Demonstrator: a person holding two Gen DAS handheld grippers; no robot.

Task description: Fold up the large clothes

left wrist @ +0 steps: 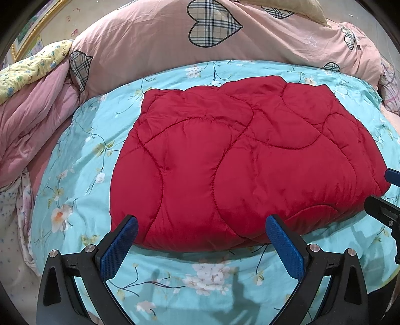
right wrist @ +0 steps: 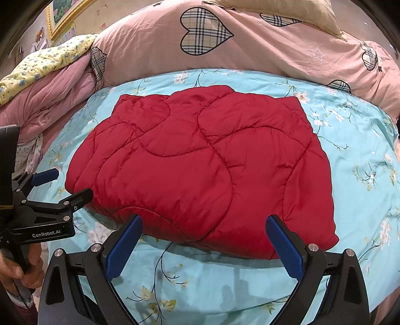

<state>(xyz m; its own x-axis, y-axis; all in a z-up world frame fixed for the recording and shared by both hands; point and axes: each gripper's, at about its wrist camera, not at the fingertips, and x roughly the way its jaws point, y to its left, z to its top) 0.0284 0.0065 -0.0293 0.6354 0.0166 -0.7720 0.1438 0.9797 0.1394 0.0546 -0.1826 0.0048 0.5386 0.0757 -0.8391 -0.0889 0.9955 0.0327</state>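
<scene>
A red quilted padded jacket (left wrist: pixel 250 160) (right wrist: pixel 200 170) lies folded into a thick rectangle on the light blue floral sheet (left wrist: pixel 82 160) (right wrist: pixel 362 175). My left gripper (left wrist: pixel 201 222) hovers open at the jacket's near edge, with nothing between its blue pads. In the right wrist view it (right wrist: pixel 71 182) stands open by the jacket's near-left corner, held by a hand (right wrist: pixel 15 267). My right gripper (right wrist: pixel 204 221) is open and empty at the near edge, toward the right. From the left wrist view it (left wrist: pixel 380 190) shows beside the jacket's near-right corner.
A pink duvet with plaid hearts (left wrist: pixel 200 42) (right wrist: pixel 225 45) is heaped along the far side. A bunched pink blanket (left wrist: pixel 32 120) and a yellow floral cloth (left wrist: pixel 32 67) lie at the left. A beige pillow (right wrist: pixel 300 12) and a framed picture (right wrist: pixel 62 15) are behind.
</scene>
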